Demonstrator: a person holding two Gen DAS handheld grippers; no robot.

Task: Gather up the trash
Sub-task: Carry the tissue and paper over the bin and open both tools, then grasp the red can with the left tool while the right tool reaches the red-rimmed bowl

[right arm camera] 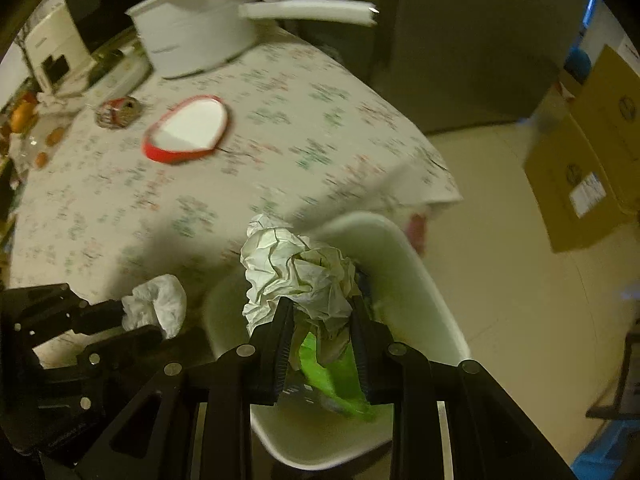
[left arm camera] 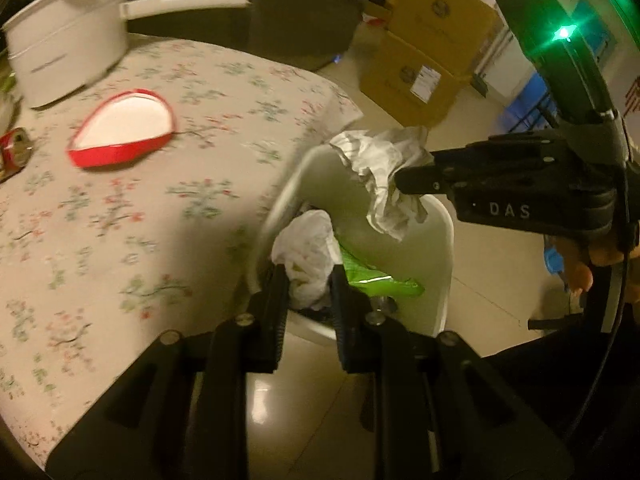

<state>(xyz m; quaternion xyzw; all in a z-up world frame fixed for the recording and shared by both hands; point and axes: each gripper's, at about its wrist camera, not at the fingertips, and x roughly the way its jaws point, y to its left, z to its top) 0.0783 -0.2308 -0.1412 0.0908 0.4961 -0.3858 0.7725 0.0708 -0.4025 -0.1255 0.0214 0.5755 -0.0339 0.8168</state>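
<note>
Beside a floral-clothed table point(left arm camera: 160, 208), over a white bin point(left arm camera: 440, 264) already holding a green wrapper point(left arm camera: 376, 280), the left gripper point(left arm camera: 310, 280) pinches a small white tissue wad point(left arm camera: 308, 248) while the right gripper point(right arm camera: 320, 320) clamps a larger crumpled paper point(right arm camera: 296, 268). On the table sit a red heart-shaped lid point(left arm camera: 124, 128), a crushed can point(right arm camera: 118, 112) and a white pot point(left arm camera: 68, 44); cardboard boxes point(left arm camera: 424, 60) stand beyond.

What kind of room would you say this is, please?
Probably a home dining or kitchen area: a floral-clothed table with a white electric pot, a trash bin beside it, cardboard boxes behind.
</note>
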